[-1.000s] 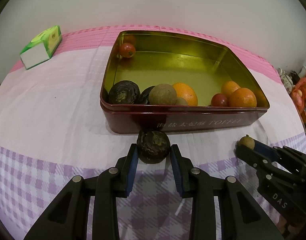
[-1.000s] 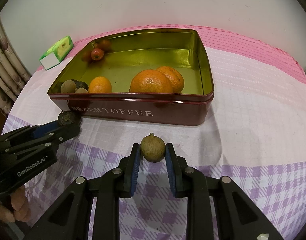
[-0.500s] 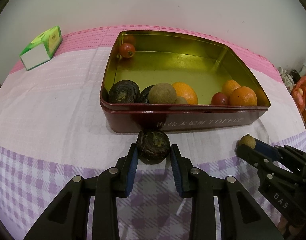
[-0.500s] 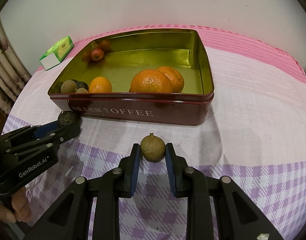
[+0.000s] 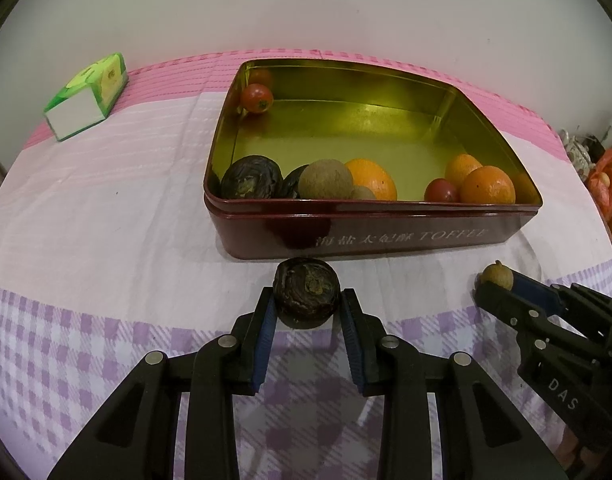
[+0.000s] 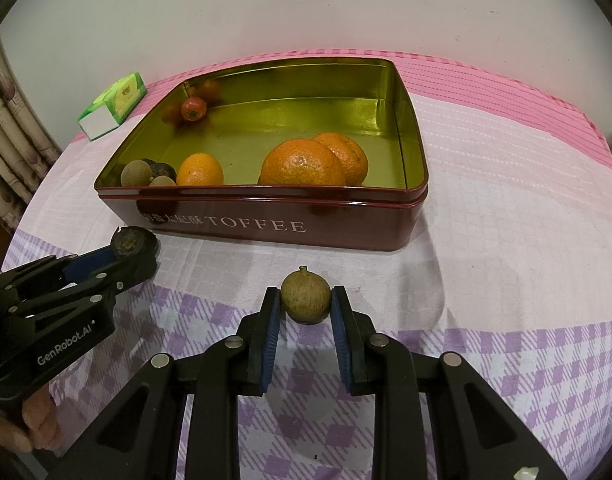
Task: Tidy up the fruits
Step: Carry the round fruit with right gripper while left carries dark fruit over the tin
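Two fruits wait just before the toffee tin point(image 5: 370, 236): the left hand-held gripper point(image 5: 307, 312) is clamped on a dark wrinkled fruit point(image 5: 307, 298), the right hand-held gripper point(image 6: 306, 306) on a small tan fruit point(image 6: 306, 298). Each should probably clear the tin's near rim before release. Only the left view shows the dark cherry tomato point(image 5: 441, 191) beside the oranges point(image 5: 488, 186).
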`<state>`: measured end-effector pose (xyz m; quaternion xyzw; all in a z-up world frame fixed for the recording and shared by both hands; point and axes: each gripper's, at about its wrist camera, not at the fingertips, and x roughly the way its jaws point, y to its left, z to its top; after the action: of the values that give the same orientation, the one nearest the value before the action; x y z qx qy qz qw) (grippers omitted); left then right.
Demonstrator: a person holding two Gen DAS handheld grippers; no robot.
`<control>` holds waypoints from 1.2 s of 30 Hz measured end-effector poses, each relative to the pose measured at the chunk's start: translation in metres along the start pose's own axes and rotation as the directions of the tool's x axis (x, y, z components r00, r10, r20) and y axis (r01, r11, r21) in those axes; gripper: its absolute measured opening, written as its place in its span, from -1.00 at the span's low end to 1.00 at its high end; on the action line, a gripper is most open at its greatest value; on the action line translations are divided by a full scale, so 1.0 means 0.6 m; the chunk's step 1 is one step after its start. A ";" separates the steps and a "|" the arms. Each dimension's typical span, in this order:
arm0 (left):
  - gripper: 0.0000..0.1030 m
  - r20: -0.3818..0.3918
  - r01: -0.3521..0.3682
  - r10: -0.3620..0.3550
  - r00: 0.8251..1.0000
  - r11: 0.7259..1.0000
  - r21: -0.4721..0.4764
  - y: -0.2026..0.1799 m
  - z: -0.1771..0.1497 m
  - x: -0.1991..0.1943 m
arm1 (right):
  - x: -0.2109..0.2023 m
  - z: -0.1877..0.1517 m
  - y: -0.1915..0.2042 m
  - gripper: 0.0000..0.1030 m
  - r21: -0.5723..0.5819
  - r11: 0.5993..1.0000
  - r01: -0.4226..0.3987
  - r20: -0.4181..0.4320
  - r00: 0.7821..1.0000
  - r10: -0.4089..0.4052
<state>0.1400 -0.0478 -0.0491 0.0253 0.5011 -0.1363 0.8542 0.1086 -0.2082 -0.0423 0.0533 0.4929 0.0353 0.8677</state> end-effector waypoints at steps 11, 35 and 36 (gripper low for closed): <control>-0.36 -0.003 -0.013 0.013 1.000 1.000 0.009 -0.002 -0.005 -0.004 | 0.002 0.001 -0.002 -0.54 0.004 1.000 -0.004 -0.002 1.000 0.004; -0.36 0.005 -0.021 0.021 1.000 0.999 0.028 -0.010 -0.012 -0.025 | -0.006 -0.002 -0.004 -0.54 0.019 0.999 -0.030 -0.011 0.999 0.030; -0.36 0.006 -0.018 0.018 1.000 0.999 0.029 -0.010 -0.011 -0.026 | -0.008 -0.002 -0.004 -0.54 0.019 0.999 -0.032 -0.010 0.999 0.032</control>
<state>0.1255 -0.0489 -0.0384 0.0418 0.4964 -0.1357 0.8564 0.1051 -0.2109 -0.0391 0.0692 0.4966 0.0446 0.8640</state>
